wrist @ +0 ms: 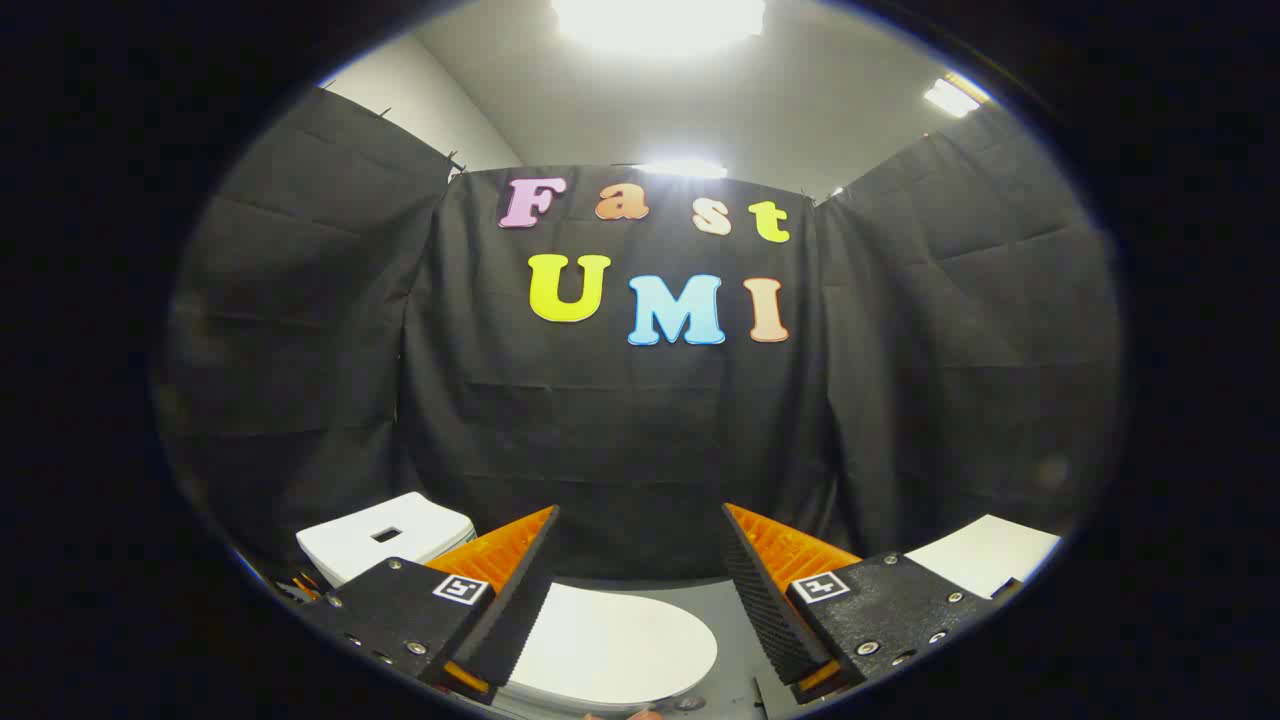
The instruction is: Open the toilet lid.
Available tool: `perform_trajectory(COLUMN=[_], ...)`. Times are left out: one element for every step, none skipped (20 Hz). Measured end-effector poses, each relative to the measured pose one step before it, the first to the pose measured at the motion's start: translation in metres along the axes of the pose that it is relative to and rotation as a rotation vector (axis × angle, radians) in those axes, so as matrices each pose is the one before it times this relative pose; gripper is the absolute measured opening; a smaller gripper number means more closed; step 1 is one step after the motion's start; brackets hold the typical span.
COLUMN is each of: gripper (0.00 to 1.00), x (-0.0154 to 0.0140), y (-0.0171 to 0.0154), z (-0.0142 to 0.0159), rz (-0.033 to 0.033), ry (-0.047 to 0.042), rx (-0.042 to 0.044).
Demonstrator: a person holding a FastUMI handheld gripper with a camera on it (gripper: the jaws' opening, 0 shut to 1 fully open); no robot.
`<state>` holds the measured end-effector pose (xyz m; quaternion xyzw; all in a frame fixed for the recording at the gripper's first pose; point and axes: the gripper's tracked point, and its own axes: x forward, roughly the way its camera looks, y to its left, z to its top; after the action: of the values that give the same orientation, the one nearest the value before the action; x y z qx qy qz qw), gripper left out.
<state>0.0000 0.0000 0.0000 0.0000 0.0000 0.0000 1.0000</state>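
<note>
Gripper view: the gripper (640, 570) is held with its two orange-backed fingers (500, 585) spread wide apart, nothing clasped between them. The white toilet lid (615, 645) is seen lying flat and closed, low in the gap between the fingers, its rounded edge nearer the right finger. The toilet tank (385, 535) is seen beyond the left finger. A white surface (985, 555) sits beyond the right finger.

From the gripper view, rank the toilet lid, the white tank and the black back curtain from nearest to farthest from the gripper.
Gripper open, holding nothing.
1. Toilet lid: closed, below and between the fingers.
2. White tank: beyond the left finger.
3. Black back curtain: farthest, straight ahead.
</note>
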Motion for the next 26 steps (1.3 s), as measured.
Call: perform_trajectory(gripper=[0.94,0.94,0.94,0.94,0.94,0.94,0.94,0.94,0.94,0.94,0.94,0.94,0.94,0.94,0.94,0.94,0.94,0.94,0.94,0.94,0.94,0.94,0.94,0.94,0.94,0.94], x=[-0.00012,-0.00078,0.00017,0.00033,0.00013,0.00026,0.00002,-0.00015,-0.00016,-0.00017,0.00028,0.00019,-0.00078,-0.00019,0.00089,-0.00030,-0.00005,0.00047,-0.00002,0.00053,0.00062,0.00194,0.00185,0.00135,0.00222,0.00285], y=[0.00057,0.00084,-0.00143,-0.00044,0.00069,-0.00030,-0.00120,-0.00218,-0.00082,-0.00135,-0.00143,-0.00205,-0.00112,-0.00206,-0.00197,-0.00238,-0.00250,-0.00301,-0.00299,-0.00204,-0.00077,-0.00065,0.00327,0.00623,0.00038,-0.00207], z=[0.00228,0.00014,-0.00081,0.00066,-0.00166,-0.00095,-0.00006,-0.00019,0.00015,0.00058,-0.00017,0.00069,-0.00051,0.00071,-0.00146,-0.00031,-0.00018,-0.00005,-0.00152,-0.00132,-0.00311,-0.00423,-0.00900,-0.00780,-0.00404,-0.00555], rz=[0.00286,0.00155,-0.00190,-0.00020,0.00123,-0.00010,-0.00289,-0.00455,-0.00332,-0.00263,-0.00308,-0.00333,-0.00225,-0.00390,-0.00495,-0.00414,-0.00530,-0.00558,-0.00674,-0.00463,-0.00162,0.00081,0.01440,0.02703,0.01219,0.00178], ry=[-0.00683,-0.00377,-0.00135,-0.00054,0.00346,0.00337,0.00332,-0.00036,-0.00120,-0.00126,-0.00102,-0.00086,-0.00202,-0.00214,0.00076,0.00051,-0.00065,-0.00032,-0.00002,0.00293,0.00526,0.01280,0.02641,0.02178,0.01043,0.01485], rx=[0.00302,0.00424,0.00557,0.00395,0.00286,0.00117,0.00014,-0.00048,-0.00152,-0.00068,0.00047,0.00297,0.00442,0.00487,0.00373,0.00261,0.00131,0.00153,0.00398,0.00995,0.01797,0.02691,0.03679,0.03662,0.02806,0.01233])
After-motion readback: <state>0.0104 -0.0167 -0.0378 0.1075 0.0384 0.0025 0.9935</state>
